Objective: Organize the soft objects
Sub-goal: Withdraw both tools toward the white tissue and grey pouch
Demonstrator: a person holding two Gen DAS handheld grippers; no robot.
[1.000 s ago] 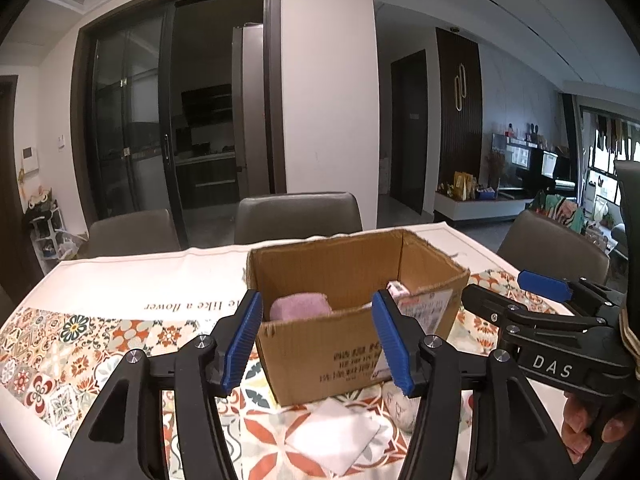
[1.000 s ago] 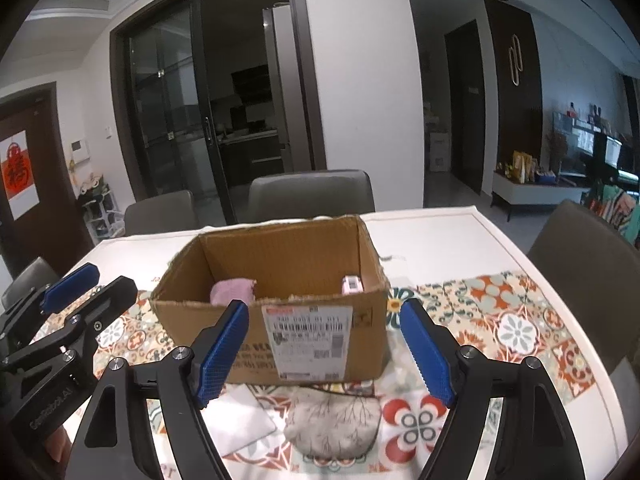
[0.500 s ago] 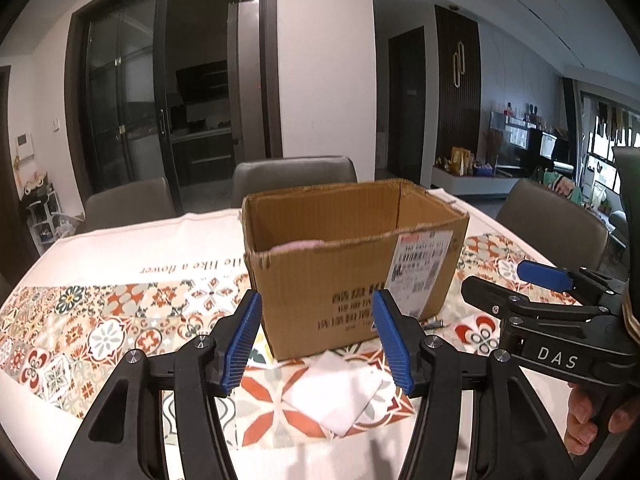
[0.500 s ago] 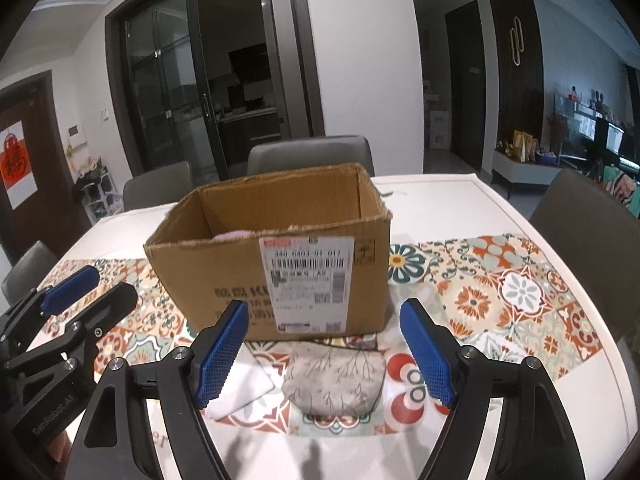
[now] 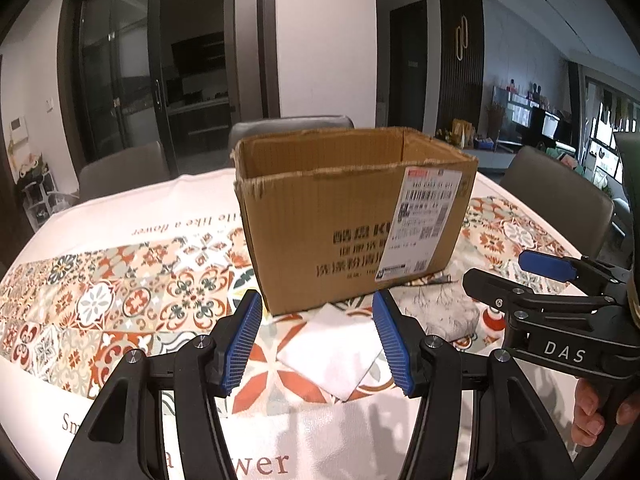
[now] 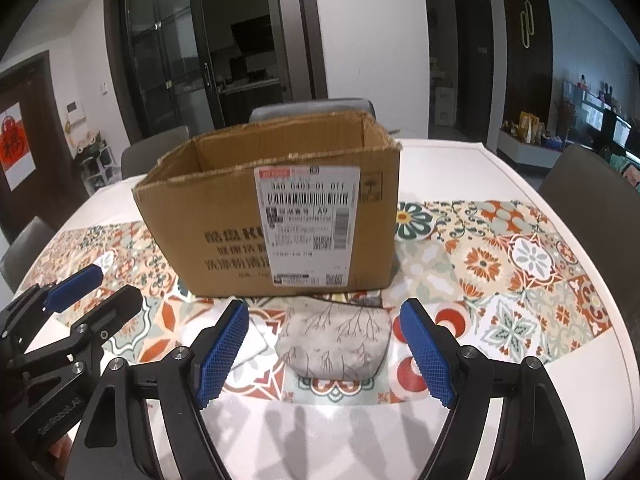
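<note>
A white folded cloth (image 5: 334,350) lies on the patterned tablecloth just ahead of my left gripper (image 5: 318,346), which stands open above it with nothing between its blue pads. A grey pouch printed with branches (image 6: 336,344) lies in front of the cardboard box (image 6: 280,208), and my right gripper (image 6: 322,356) hangs open over it, one pad on each side, not touching. The pouch (image 5: 444,312) and the right gripper (image 5: 548,280) show at the right of the left wrist view. The box (image 5: 352,216) is open at the top; its inside is hidden from here.
The box stands mid-table on a tiled-pattern tablecloth (image 6: 520,256). Grey chairs (image 5: 120,176) ring the table. The left gripper (image 6: 64,312) shows at the left edge of the right wrist view. A person's fingers (image 5: 600,412) hold the right gripper's handle.
Both grippers have sunk toward the table and tipped up, so the box's inside with its pink item is lost from view. The white cloth and grey pouch now sit between the pads' lines.
</note>
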